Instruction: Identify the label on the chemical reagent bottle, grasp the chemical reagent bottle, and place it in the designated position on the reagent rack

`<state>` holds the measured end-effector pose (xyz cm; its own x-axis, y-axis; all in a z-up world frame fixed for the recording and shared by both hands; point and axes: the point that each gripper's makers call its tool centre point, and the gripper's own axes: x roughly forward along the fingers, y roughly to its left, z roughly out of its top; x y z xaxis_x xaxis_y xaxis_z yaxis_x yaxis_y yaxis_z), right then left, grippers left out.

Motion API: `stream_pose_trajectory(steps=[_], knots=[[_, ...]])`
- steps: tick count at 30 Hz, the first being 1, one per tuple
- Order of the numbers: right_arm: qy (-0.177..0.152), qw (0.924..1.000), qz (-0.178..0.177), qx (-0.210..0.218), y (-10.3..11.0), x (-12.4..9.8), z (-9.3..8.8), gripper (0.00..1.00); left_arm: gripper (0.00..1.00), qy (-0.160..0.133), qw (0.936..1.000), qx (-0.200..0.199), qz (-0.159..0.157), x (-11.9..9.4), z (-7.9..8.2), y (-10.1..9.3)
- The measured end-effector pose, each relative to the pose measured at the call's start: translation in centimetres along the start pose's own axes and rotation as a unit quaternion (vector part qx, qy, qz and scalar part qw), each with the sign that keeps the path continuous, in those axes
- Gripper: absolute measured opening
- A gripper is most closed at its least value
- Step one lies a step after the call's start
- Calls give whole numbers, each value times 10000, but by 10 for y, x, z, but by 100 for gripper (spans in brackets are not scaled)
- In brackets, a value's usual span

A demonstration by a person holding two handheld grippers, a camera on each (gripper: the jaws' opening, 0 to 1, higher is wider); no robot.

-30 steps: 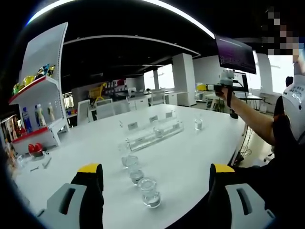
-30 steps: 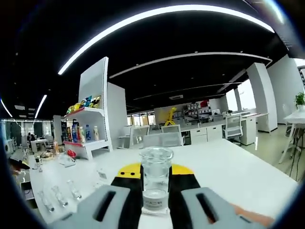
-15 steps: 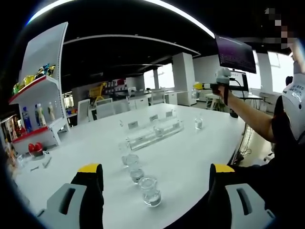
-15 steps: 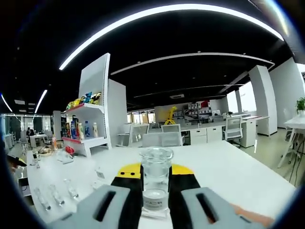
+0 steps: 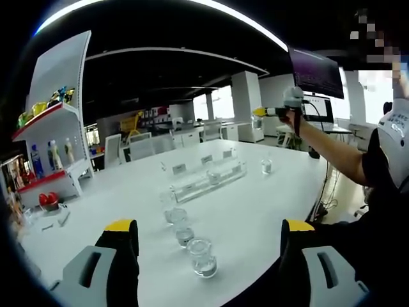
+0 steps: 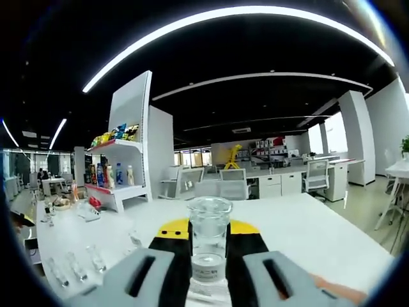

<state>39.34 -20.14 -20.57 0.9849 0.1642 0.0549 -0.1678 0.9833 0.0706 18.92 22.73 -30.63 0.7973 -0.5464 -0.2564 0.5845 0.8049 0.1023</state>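
Holding a clear reagent bottle [image 6: 208, 246] up for label reading — right gripper [image 6: 209, 256] clamped on it, raised well above the white table [image 5: 255, 211]. Left gripper [image 5: 204, 233] waiting wide open near the loose bottles [image 5: 185, 236]. Next, probably — carrying down to the reagent rack [image 5: 208, 178], beyond those bottles.

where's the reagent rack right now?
Left gripper view: the clear rack sits mid-table, beyond the row of small bottles, with a lone bottle to its right.
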Motion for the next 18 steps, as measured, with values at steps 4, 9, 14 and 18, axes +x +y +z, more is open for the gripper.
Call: stream_pose_trajectory(steps=[4, 9, 14, 18], knots=[[53, 10000, 45, -13, 4, 10, -1, 16, 92, -7, 10000, 12, 10, -2, 2, 1], [93, 9999, 84, 6, 8, 23, -4, 16, 92, 10, 10000, 27, 19, -2, 3, 2], [145, 9997, 144, 114, 12, 39, -7, 16, 92, -2, 10000, 73, -5, -5, 4, -1], [157, 9995, 149, 216, 13, 53, -9, 16, 92, 28, 10000, 65, 23, -6, 1, 0]])
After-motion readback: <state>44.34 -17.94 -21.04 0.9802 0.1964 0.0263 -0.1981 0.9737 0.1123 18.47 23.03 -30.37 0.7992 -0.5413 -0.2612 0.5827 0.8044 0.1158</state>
